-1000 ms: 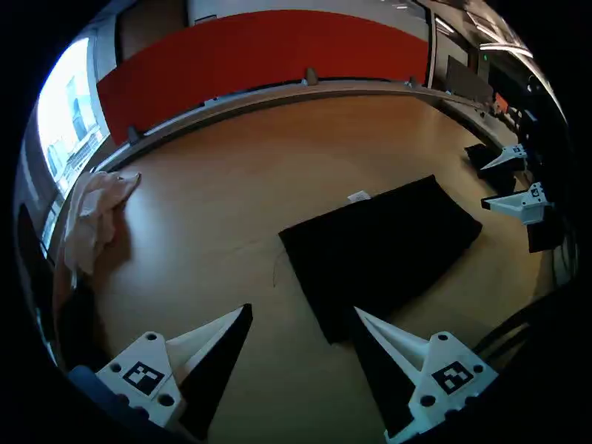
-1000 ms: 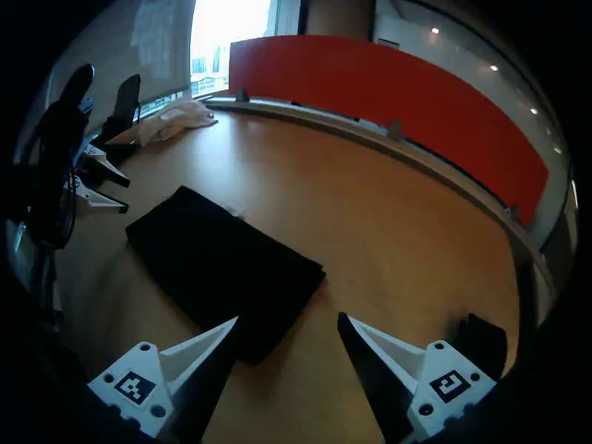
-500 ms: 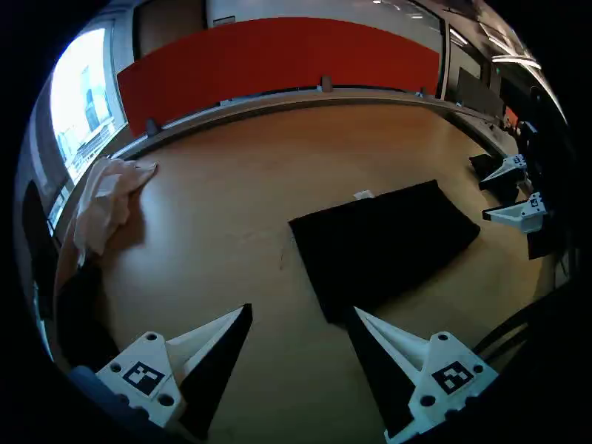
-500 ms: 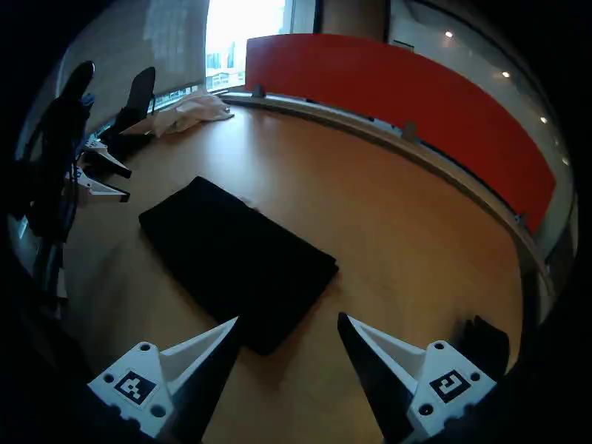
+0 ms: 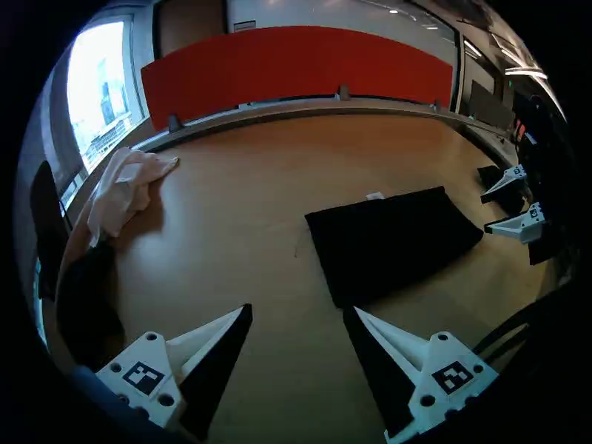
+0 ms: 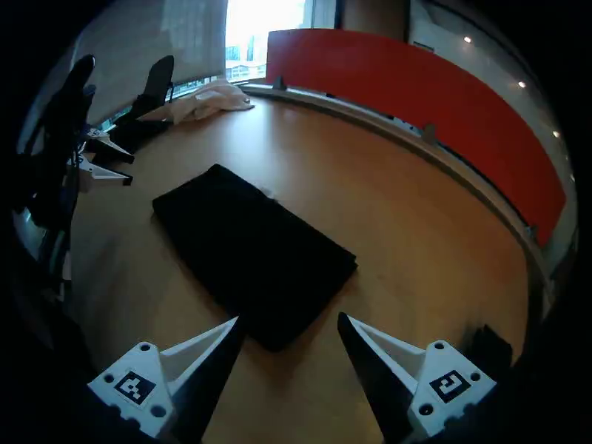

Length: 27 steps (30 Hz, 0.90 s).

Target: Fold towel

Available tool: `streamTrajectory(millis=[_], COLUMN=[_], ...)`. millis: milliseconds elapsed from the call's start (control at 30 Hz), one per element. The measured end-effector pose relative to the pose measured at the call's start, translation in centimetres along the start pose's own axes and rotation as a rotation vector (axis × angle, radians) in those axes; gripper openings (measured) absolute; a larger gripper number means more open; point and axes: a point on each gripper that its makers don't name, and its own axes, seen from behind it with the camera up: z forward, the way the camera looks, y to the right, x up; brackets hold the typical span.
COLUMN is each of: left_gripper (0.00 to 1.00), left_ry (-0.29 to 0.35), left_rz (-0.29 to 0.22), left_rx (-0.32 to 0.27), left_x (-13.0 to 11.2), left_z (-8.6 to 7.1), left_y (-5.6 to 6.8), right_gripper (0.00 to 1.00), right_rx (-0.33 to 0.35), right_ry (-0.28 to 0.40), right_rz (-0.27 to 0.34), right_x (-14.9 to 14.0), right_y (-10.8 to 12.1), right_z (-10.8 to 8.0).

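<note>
The black towel [image 5: 392, 240] lies flat on the bench [image 5: 244, 214] as a folded rectangle. The left gripper [image 5: 297, 309] hovers near one end, fingers apart, holding nothing. The right gripper [image 6: 288, 318] hovers near the opposite end, fingers apart, holding nothing. A pale cloth [image 5: 126, 189] lies far left. A red panel [image 5: 296, 63] lines the far edge.

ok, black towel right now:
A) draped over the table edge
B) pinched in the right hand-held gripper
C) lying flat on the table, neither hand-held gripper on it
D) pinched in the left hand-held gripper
C: the black towel lies flat on the wooden table, while the left hand-held gripper and the right hand-held gripper are both open with nothing between their fingers.
</note>
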Motion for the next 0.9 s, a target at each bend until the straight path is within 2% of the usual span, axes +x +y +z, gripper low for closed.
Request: streamTrajectory(millis=[267,500,567,700,900], left_gripper=[0.91,0.91,0.91,0.91,0.91], left_ry=[0.037,0.059,0.062,0.072,0.09], left_rz=[-0.034,-0.038,-0.04,-0.046,-0.056], left_rx=[0.029,0.052,0.057,0.061,0.069], left_x=[-0.3,-0.7,-0.9,-1.2,-1.4], left_z=[-1.0,-1.7,-1.9,-2.2,-2.7], left_y=[-0.8,-1.6,-1.7,-1.7,-2.0], right_gripper=[0.94,0.92,0.88,0.73,0.6], right_rx=[0.031,0.05,0.057,0.063,0.073], right_ry=[-0.02,-0.039,-0.042,-0.073,-0.103], right_rz=[-0.026,-0.046,-0.049,-0.059,-0.071], right_x=[-0.5,-0.9,-1.0,-1.8,-2.4], right_y=[-0.7,-1.0,-1.0,-1.0,-1.1], right_z=[0.2,0.4,0.5,0.6,0.9])
